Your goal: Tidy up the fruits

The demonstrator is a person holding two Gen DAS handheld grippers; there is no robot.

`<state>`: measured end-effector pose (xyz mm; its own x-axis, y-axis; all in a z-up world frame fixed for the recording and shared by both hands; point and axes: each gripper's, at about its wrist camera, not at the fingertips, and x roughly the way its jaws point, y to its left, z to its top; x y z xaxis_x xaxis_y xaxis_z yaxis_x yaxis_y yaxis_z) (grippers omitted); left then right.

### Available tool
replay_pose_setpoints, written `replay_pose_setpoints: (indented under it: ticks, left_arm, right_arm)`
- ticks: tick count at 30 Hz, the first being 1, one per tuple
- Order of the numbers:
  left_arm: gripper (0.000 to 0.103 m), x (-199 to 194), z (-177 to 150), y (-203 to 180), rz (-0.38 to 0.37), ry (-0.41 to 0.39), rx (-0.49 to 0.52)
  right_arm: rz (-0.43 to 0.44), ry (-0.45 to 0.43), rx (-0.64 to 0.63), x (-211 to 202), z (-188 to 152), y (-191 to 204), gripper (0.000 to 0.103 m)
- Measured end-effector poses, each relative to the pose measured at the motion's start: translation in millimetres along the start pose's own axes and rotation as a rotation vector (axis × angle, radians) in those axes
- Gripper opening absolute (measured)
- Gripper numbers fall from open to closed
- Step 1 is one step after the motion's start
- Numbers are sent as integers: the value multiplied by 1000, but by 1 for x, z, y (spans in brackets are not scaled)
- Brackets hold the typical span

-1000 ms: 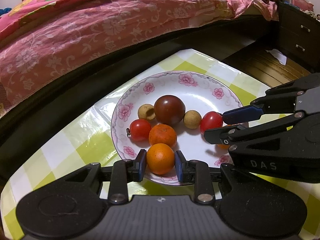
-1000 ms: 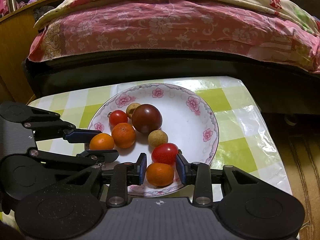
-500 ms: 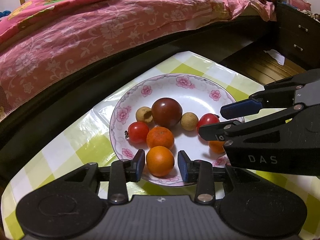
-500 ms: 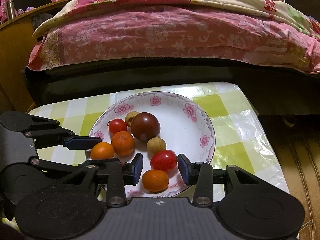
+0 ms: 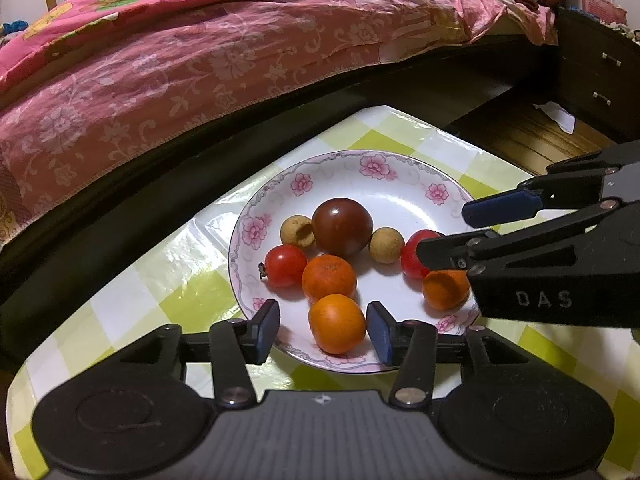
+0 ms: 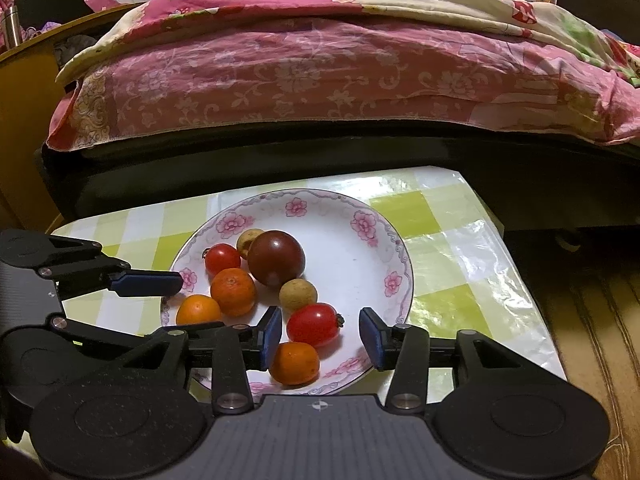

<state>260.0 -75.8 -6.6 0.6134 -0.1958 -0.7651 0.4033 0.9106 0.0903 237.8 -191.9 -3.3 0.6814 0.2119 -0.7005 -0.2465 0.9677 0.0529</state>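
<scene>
Bedroom setting: pink floral bedspread (image 5: pixel 208 68) fills the upper half of both views, dark bed frame below it. Table (image 5: pixel 176 292) with green-and-white checked cover occupies the lower half. White plate (image 5: pixel 400 184) with pink flower rim sits on the table, centre of frame in both views.

On the plate, left wrist view: dark red-brown tomato (image 5: pixel 342 226) at centre; tan round fruit with a hollow (image 5: pixel 297 231) touching its left side; second tan fruit (image 5: pixel 386 245) just right of it. Red cherry tomato (image 5: pixel 285 266) at left. Orange (image 5: pixel 329 279) below the dark tomato; second orange (image 5: pixel 337 323) below that, near the lower rim. Third orange (image 5: pixel 445 290) and second cherry tomato (image 5: pixel 414 254) at right, partly hidden by the other tool.

Left gripper (image 5: pixel 323 330): jaws have just been opening. The second orange lies between the pads with a clear gap on each side, resting on the plate, not gripped.

Right gripper (image 6: pixel 320 336): jaws have just been opening. The second cherry tomato (image 6: pixel 313 325) and the third orange (image 6: pixel 295 363) lie between the pads. Left pad looks just beside the orange; contact cannot be told. Right pad stands clear. Nothing held.
</scene>
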Motion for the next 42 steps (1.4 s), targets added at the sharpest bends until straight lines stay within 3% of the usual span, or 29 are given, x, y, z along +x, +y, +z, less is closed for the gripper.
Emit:
replay_pose_setpoints:
  ticks: [11, 21, 25, 42]
  left_arm:
    - [70, -6, 0, 2, 31, -16, -17]
    - [94, -7, -1, 14, 77, -16, -94]
    - [103, -9, -1, 13, 127, -23, -92]
    - [103, -45, -5, 0, 150, -69, -109]
  right_arm:
    - [-28, -25, 17, -9, -2, -2, 42]
    - [-47, -42, 37, -20, -4, -4, 47]
    - [-62, -30, 45, -23, -9, -6, 47]
    - [-99, -57, 115, -61, -27, 0, 50]
